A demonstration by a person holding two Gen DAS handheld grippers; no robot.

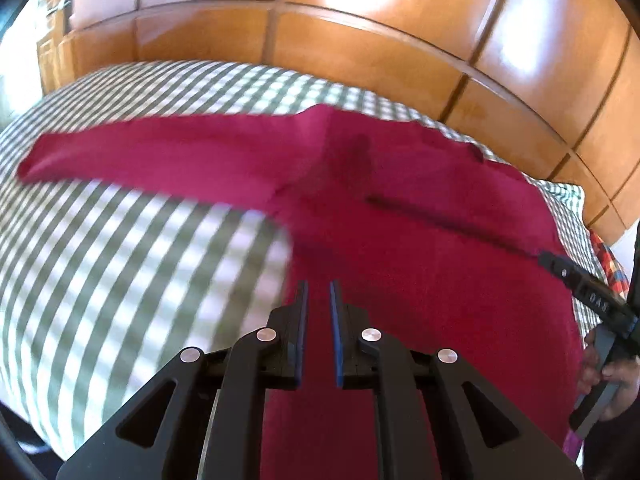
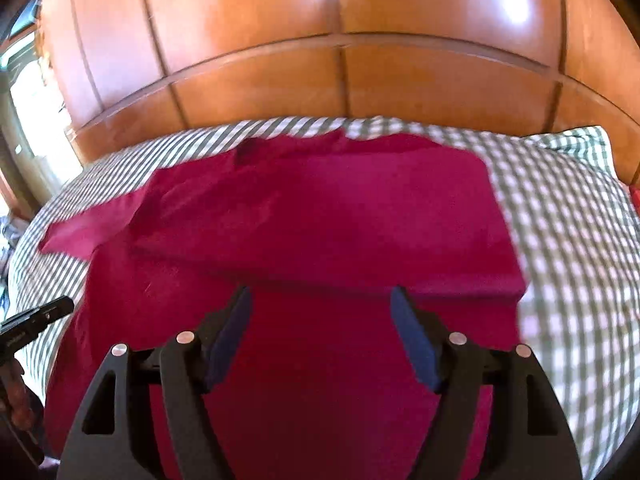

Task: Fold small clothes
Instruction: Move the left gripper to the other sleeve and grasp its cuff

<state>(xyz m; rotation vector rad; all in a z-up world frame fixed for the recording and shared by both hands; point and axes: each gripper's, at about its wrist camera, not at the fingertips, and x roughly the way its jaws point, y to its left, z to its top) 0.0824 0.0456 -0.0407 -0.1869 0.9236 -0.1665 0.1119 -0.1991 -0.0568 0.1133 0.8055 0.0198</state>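
red shirt (image 2: 320,216) lies beyond the right gripper's (image 2: 320,312) spread jaws.

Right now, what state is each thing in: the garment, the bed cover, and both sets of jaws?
Red garment: lying on the bed, right side folded over the body, left sleeve spread flat.
Checked bed cover: spread under the garment.
Left gripper: jaws nearly shut, a narrow gap, nothing between them.
Right gripper: jaws open, above the garment, holding nothing.
Wooden headboard: upright behind the bed.
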